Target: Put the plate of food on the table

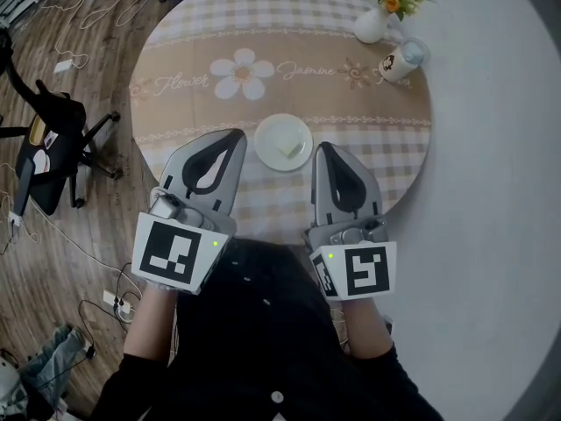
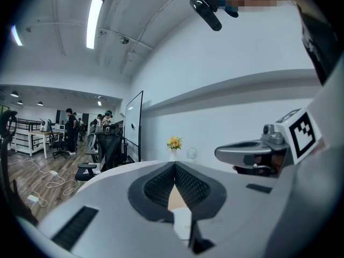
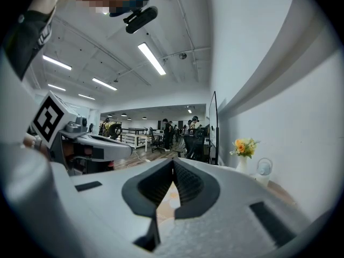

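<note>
A small white plate (image 1: 283,142) with a pale piece of food on it rests on the round table (image 1: 175,103), near the front edge. My left gripper (image 1: 237,136) hovers just left of the plate, its jaws shut with nothing between them. Just right of the plate, my right gripper (image 1: 321,148) is also shut and holds nothing. Neither gripper touches the plate. In the left gripper view the shut left gripper (image 2: 174,165) points across the table, with the right gripper's body (image 2: 252,153) beside it. The right gripper view shows the right gripper (image 3: 173,162) closed.
At the table's far right stand a white vase of orange flowers (image 1: 375,20) and a glass jar (image 1: 401,60). A black office chair (image 1: 53,139) and cables (image 1: 114,301) are on the wooden floor to the left. A white wall lies to the right. People stand far off (image 2: 70,125).
</note>
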The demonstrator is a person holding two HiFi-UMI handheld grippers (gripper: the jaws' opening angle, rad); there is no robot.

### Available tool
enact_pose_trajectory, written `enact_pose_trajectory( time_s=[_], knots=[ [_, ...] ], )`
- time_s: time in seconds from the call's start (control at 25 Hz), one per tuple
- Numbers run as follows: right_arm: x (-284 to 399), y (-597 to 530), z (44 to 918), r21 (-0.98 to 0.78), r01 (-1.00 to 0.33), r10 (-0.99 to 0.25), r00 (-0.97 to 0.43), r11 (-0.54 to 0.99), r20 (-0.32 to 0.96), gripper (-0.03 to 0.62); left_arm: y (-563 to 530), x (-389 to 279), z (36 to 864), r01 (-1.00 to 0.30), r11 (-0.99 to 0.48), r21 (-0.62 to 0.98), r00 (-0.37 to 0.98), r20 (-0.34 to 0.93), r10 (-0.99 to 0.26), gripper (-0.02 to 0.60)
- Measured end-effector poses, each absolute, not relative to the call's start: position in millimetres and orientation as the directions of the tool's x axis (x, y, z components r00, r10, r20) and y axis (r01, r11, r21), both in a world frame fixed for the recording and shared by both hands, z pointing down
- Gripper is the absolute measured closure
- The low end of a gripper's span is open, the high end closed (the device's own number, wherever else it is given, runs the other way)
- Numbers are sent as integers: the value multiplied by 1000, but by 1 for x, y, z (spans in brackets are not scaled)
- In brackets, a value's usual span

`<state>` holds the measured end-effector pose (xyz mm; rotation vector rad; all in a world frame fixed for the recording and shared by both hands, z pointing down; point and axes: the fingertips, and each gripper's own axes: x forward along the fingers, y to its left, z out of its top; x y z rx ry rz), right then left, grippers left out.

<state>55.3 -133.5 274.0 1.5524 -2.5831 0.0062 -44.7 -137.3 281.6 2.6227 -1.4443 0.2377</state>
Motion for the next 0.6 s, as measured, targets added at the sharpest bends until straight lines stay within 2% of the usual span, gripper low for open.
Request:
enact_pose_trajectory(
  time_s=[0.6],
  knots=[
    [51, -132, 274, 78, -865, -866, -486, 496, 121, 594, -137, -43, 284, -846, -531, 52, 529, 206, -823, 578]
  ],
)
